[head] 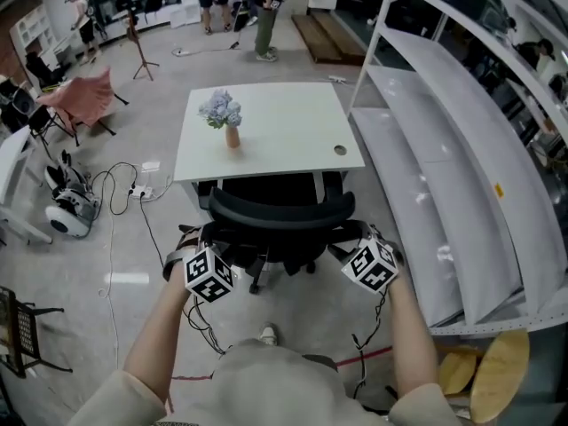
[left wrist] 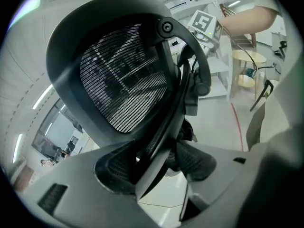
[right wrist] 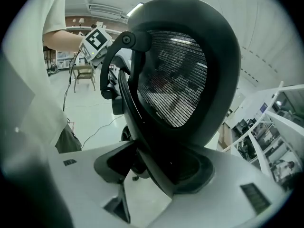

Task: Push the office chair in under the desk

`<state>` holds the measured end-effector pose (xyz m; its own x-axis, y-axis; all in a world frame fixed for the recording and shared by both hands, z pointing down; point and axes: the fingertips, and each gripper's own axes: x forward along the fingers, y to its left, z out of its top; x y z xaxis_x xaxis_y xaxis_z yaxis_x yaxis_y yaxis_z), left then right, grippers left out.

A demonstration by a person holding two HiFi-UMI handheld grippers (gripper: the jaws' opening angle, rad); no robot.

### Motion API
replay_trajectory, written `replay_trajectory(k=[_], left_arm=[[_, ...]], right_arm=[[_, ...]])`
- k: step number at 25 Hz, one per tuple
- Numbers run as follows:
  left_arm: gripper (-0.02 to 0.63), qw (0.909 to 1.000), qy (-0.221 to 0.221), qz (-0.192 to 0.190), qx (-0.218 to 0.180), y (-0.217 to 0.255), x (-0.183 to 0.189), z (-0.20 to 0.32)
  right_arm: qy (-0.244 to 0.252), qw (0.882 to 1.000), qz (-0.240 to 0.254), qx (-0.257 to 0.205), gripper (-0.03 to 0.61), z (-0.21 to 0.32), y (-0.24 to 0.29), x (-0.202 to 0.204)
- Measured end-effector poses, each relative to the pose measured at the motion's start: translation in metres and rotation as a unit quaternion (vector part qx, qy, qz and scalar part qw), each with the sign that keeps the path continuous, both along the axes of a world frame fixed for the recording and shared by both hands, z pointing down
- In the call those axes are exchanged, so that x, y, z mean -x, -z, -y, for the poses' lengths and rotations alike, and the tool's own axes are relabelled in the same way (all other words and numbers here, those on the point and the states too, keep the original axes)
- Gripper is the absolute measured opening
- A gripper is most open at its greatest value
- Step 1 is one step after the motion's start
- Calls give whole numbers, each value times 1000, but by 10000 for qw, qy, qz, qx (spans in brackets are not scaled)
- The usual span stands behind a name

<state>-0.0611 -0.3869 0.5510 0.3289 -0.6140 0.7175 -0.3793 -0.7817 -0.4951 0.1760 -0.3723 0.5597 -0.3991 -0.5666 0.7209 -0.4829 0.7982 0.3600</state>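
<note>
A black mesh office chair (head: 282, 211) stands at the white desk (head: 284, 122), its seat under the near edge and its backrest toward me. My left gripper (head: 191, 242) is at the backrest's left end, my right gripper (head: 359, 238) at its right end. In the left gripper view the backrest (left wrist: 118, 80) rim is wedged between the jaws of the left gripper (left wrist: 156, 175). In the right gripper view the rim of the backrest (right wrist: 180, 80) lies between the jaws of the right gripper (right wrist: 152, 175), resting on one jaw with a dark gap at the other.
A vase of pale flowers (head: 226, 118) stands on the desk. White shelving (head: 444, 167) runs close along the right. Cables and a white floor device (head: 71, 207) lie at the left, a wooden stool (head: 497, 371) at the lower right. People stand far behind the desk.
</note>
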Motion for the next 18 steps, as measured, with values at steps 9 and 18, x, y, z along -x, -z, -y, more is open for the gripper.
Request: replay_trajectory(k=[9, 18], left_arm=[[259, 10000, 5, -27, -56, 2, -14, 57], [262, 9998, 122, -46, -178, 5, -18, 100]], right_arm=[[117, 9999, 12, -41, 244, 62, 3, -14], [298, 9992, 49, -263, 249, 111, 6, -17]])
